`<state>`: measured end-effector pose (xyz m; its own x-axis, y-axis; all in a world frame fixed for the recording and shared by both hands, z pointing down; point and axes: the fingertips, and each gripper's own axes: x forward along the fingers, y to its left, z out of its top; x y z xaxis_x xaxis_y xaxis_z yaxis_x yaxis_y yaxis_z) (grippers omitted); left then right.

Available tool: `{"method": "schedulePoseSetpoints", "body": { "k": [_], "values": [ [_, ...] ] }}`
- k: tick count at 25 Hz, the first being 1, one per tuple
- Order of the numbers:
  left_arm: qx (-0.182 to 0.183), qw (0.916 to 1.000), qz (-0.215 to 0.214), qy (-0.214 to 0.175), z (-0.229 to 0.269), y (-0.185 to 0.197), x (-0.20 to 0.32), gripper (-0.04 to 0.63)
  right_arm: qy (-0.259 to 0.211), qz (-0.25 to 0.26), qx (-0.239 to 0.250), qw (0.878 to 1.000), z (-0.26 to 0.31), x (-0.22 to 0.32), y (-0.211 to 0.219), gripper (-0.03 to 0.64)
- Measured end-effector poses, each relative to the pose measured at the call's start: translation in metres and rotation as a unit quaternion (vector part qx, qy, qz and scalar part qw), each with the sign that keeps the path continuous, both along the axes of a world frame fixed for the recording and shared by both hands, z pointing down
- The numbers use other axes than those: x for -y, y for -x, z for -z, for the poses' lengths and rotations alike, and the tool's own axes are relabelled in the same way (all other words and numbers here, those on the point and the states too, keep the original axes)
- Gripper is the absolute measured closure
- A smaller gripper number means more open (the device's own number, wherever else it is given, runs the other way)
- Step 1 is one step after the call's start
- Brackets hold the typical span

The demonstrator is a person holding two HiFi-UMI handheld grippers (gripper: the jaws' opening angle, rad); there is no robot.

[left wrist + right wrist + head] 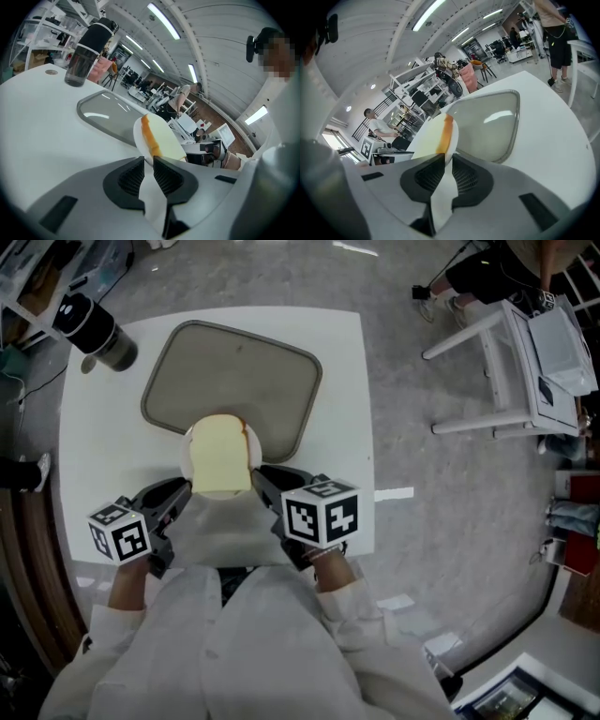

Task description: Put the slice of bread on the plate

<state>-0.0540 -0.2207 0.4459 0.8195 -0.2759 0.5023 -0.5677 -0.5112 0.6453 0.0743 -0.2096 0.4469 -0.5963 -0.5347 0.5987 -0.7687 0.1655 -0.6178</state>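
Counter (pixel 94 465): white, smooth, low sheen. Tray (pixel 234 381), 12 o'clock of plate: grey plastic look, semi-gloss, shows lamp reflections. Plate (pixel 189 452): white, smooth, glossy. Bread slice (pixel 223 460): pale matt porous crumb, orange-brown crust. Left tool (pixel 148 164) & right tool (pixel 447 161): grey moulded plastic, matt; pads (pixel 131 176) black, ribbed, rubber-like. Marker cube (pixel 322 512): matt white w/ black print. Bottle (pixel 98 332), 11 o'clock: smoky translucent body, black cap. Sleeve (pixel 352 601): white cloth. Floor (pixel 450 512): grey, speckled.
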Motion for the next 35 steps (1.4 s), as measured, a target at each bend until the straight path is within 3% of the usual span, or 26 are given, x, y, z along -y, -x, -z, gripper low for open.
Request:
{"method": "schedulePoseSetpoints", "body": {
  "k": [23,35],
  "values": [
    [0.004,0.9976,-0.055,-0.042,-0.017,-0.028,0.144,0.537,0.013,-0.082,-0.015,0.996,-0.035,0.12,-0.026,0.558],
    [0.063,0.9913,-0.108,-0.041,-0.035,-0.042,0.159,0.537,0.033,-0.088,-0.049,0.994,-0.055,0.14,-0.039,0.566]
  ]
}}
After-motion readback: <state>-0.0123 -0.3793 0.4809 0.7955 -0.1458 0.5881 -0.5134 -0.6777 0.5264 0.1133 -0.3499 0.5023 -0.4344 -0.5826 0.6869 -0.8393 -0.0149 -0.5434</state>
